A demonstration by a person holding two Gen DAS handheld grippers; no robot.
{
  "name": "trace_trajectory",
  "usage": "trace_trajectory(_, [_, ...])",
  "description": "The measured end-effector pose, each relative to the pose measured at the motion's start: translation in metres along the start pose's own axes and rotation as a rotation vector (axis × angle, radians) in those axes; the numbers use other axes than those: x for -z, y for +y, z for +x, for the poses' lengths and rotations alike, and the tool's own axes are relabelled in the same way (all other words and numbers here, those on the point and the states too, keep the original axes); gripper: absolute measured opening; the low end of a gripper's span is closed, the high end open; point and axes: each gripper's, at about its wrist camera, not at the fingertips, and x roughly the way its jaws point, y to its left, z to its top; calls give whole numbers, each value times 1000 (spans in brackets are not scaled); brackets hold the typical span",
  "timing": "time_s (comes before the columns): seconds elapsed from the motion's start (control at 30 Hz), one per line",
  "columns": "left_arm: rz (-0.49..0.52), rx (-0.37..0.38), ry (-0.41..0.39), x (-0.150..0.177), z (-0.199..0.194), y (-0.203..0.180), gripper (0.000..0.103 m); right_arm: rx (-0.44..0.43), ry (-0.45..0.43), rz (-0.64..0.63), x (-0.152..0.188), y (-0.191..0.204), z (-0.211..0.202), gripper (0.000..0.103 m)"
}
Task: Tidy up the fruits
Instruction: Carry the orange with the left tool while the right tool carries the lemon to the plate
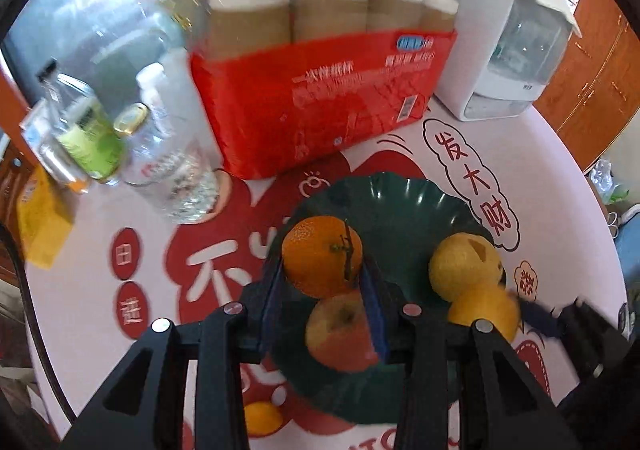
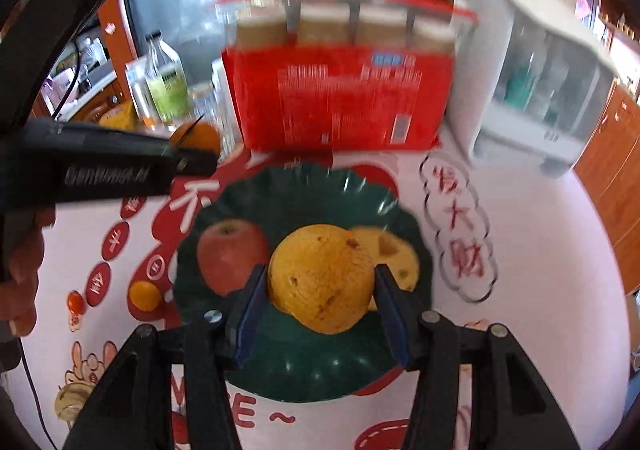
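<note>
My left gripper [image 1: 322, 266] is shut on an orange mandarin [image 1: 320, 254] with a dark stem, held over the left part of a dark green scalloped plate [image 1: 400, 210]. On the plate lie a red-yellow apple [image 1: 340, 334] and a yellow fruit [image 1: 464, 266]. My right gripper [image 2: 321, 278] is shut on a spotted yellow-orange fruit [image 2: 322, 276] above the plate [image 2: 300, 202], in front of the apple [image 2: 232, 256] and the yellow fruit [image 2: 394, 254]. In the right wrist view the left gripper [image 2: 192, 156] with its mandarin [image 2: 204, 134] hangs at the plate's far left.
A red pack of paper cups [image 1: 320, 90] stands right behind the plate, with a white dispenser [image 1: 508, 38] to its right and bottles [image 1: 92, 138] to its left. A small orange fruit [image 2: 144, 294] lies on the printed tablecloth left of the plate.
</note>
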Motion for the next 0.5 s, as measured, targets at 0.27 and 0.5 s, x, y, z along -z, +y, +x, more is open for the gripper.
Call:
trace_trajectory(0.27, [-18,74,61,-8,53,-14,36,-32,52,41,15,1,29,53])
trace_trajectory(0.5, [-3,84,104,-4,82,-28,36,-44,63,40,22,3,43,53])
